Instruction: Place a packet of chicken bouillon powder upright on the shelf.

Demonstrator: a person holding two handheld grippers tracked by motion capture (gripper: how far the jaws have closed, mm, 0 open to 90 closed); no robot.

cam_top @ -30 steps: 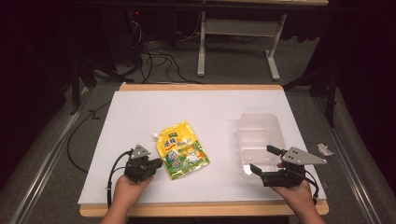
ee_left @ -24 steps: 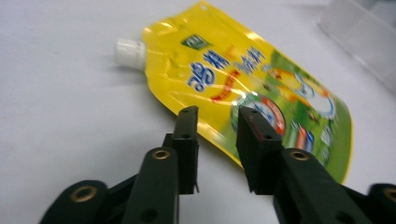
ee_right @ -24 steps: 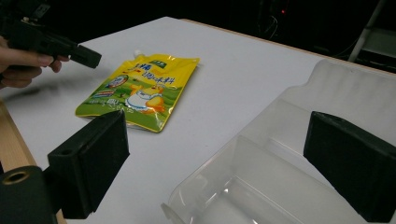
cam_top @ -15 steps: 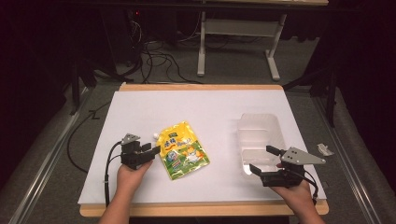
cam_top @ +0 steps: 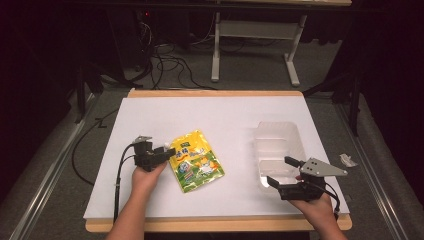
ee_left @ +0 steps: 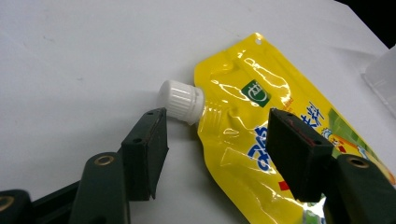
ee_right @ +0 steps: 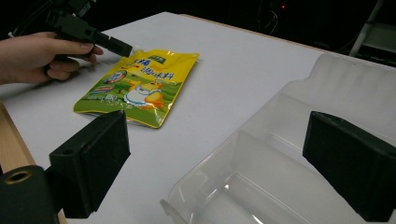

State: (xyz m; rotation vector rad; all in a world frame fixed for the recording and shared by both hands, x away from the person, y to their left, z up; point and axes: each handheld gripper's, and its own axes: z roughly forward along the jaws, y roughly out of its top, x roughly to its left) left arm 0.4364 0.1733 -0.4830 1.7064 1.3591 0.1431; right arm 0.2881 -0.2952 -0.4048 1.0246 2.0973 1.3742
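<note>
High view: your left gripper (cam_top: 167, 151) sits just left of the yellow pouch (cam_top: 196, 161) on the white table (cam_top: 225, 115), tips at the pouch's near-left corner. Your right gripper (cam_top: 282, 172) rests at the near end of the clear tray (cam_top: 276, 145), jaws spread. Pouch and tray lie well apart.

Left gripper view: jaws released, nothing between them but table and the pouch's shoulder. The white cap (ee_left: 181, 101) lies just ahead of the left jaw's tip, nearly touching it; the right jaw hovers over the printed pouch face. To do this grab well, judging by the lineup, shift slightly so the cap and neck sit centred between the jaws, then close on the rigid spout, not the soft film, which would likely slip or crumple.

Right gripper view: jaws wide apart, holding nothing. The tray's open cavity is directly ahead and below, its rim between the jaws. The pouch lies farther ahead to the left, beside your other hand (ee_right: 39, 55). Keep this claw steady by the tray; probably it steadies the tray later.
</note>
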